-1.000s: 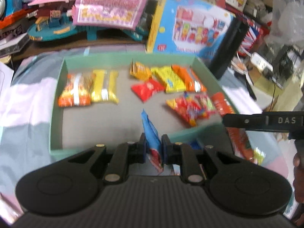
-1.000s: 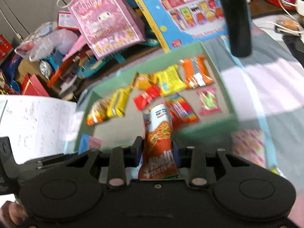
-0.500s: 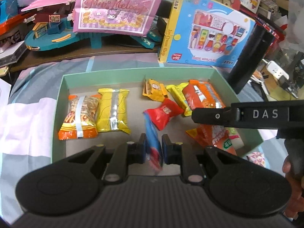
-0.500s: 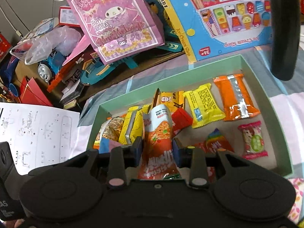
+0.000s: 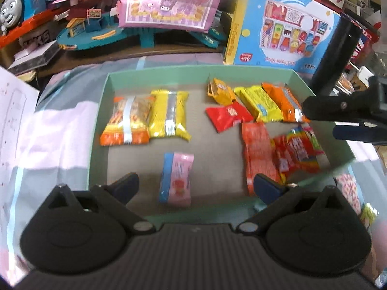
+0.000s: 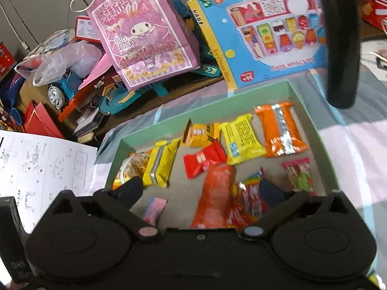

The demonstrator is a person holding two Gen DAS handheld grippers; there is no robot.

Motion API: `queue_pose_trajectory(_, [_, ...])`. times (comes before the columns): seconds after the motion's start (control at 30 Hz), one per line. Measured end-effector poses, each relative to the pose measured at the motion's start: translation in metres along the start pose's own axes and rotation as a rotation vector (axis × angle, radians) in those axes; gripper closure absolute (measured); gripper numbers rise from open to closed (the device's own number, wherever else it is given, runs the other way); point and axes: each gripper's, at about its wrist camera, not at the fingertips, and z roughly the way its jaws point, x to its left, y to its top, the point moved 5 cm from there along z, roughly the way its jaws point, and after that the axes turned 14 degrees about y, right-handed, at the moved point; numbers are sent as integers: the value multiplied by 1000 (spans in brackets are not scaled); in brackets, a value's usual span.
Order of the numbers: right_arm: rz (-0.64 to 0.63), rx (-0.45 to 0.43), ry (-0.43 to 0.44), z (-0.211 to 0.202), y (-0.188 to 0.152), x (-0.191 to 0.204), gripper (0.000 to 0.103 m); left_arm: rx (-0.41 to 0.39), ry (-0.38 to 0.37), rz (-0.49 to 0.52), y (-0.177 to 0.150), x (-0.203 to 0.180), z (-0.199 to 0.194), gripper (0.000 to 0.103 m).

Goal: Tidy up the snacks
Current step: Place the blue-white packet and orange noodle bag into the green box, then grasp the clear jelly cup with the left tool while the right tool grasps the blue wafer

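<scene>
left wrist: left gripper (image 5: 196,184) spread wide, empty, above green tray (image 5: 99,120) | right gripper (image 6: 199,191) likewise

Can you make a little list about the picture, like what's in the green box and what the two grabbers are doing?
box: green tray on a checked cloth
left gripper: jaws wide open, holding nothing
right gripper: jaws wide open, holding nothing
near left gripper: pink and blue snack lying flat in the tray
near right gripper: long orange packet lying flat in the tray
far left of tray: orange-striped packet beside yellow packet
behind tray: pink gift bag, blue toy box
</scene>
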Motion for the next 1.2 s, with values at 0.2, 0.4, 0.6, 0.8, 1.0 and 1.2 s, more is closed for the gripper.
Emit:
queue_pose_trajectory(0.2, [47,8,-4,-20,-20,-6,0,10,12,3,-22,7,-16,0])
queue_pose_trajectory(0.4, [48,8,-2,-38,-37,-3,0,18,16,-2,-42,12,-30,0])
queue_pose_trajectory(0.6, [49,28,-12,-46,-54,-5,0,49,14,25,-64,9,-32,0])
queue_pose_trajectory(0.8, [55,55,-19,-43,-68,-7,0,86,16,63,-85,1,-23,0])
queue_pose_trajectory(1.0, [-14,55,-54,-33,-72,-9,22,126,13,72,-95,-2,-10,0])
queue_pose_trajectory(1.2, [-4,109,-84,-8,-75,-27,60,145,18,72,-94,0,2,0])
